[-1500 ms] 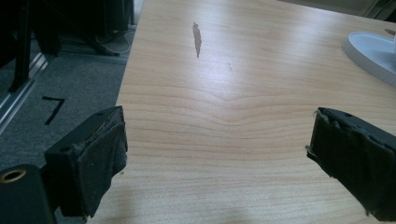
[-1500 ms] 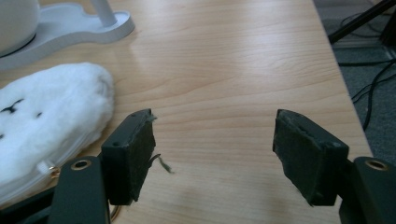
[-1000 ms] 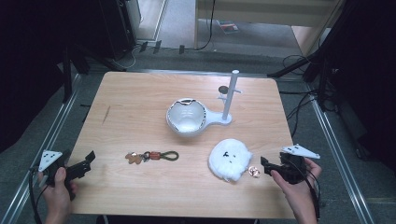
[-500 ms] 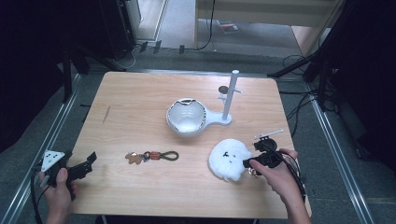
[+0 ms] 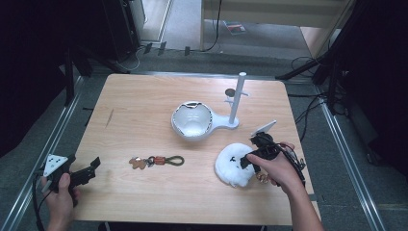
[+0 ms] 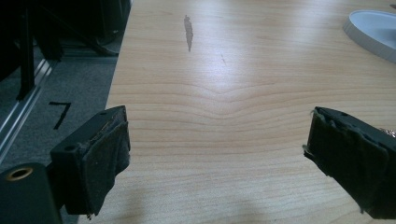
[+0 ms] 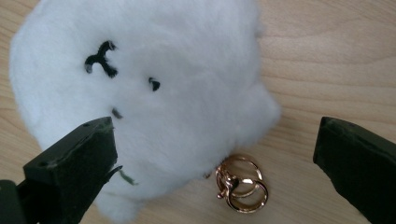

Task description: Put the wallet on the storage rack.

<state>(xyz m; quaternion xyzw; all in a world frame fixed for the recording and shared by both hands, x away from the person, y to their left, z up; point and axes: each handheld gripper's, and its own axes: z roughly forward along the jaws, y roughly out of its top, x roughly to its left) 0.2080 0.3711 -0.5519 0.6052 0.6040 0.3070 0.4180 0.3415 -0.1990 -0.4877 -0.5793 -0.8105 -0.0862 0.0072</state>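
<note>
Right gripper (image 7: 215, 154) jaws wide over white plush keychain (image 7: 144, 88) and its gold rings (image 7: 240, 184) near table's (image 5: 144, 96) front right corner, left gripper (image 5: 79, 174) wide at front left corner, white bowl (image 5: 192, 120) mid-table, contents unclear

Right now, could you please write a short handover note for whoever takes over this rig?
Right gripper: open, jaws on either side of the white plush keychain and its gold rings; nothing gripped yet.
Left gripper: open, holds nothing, over bare table at the front left edge.
Things: plush lies front right; brown keychain lies front centre; white stand with its dish is mid-table, with no keychain on its pegs.
Done: nothing picked up.
Left: probably close on the plush or its rings and hang it on the stand, then the brown keychain.
</note>
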